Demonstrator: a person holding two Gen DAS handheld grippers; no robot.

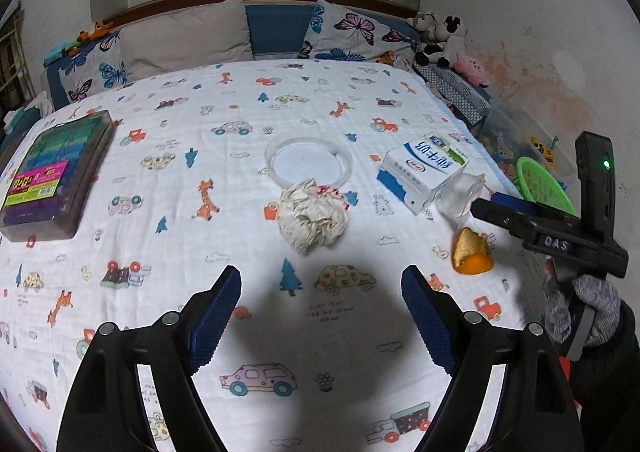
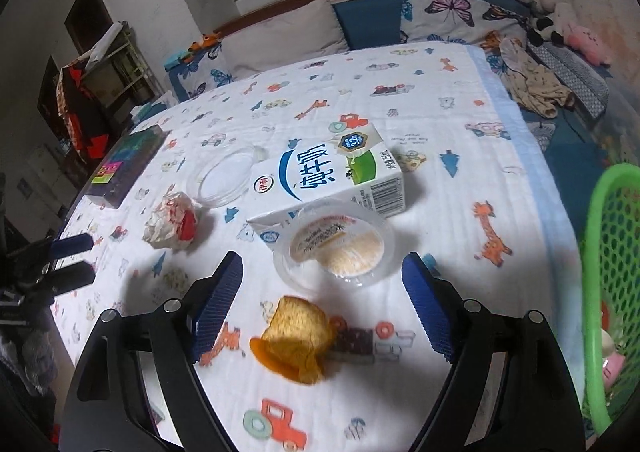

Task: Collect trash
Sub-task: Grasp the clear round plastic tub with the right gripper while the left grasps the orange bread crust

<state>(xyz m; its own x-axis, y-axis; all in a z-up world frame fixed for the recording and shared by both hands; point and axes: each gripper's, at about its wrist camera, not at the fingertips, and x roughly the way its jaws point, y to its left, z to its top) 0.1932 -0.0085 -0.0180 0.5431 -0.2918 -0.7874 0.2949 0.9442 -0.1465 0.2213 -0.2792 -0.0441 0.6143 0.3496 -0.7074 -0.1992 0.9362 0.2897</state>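
We are collecting the trash scattered over the patterned sheet (image 1: 168, 180) of the bed: a crumpled paper ball (image 1: 312, 214) in the middle, a milk carton (image 2: 326, 182) lying on its side, a clear plastic cup (image 2: 334, 246) tipped against the carton, an orange peel (image 2: 294, 340) nearest us, and a clear lid (image 1: 308, 162) just beyond the paper ball. We are holding the left gripper (image 1: 320, 316) over the sheet with its jaws spread and empty, lined up toward the paper ball. The right gripper (image 2: 320, 304) is hovering with its jaws released and nothing between them, the peel just below. A green basket (image 2: 612, 292) is sitting at the bed's right edge, probably where the trash is going. A marker box (image 1: 56, 176) is lying far left.
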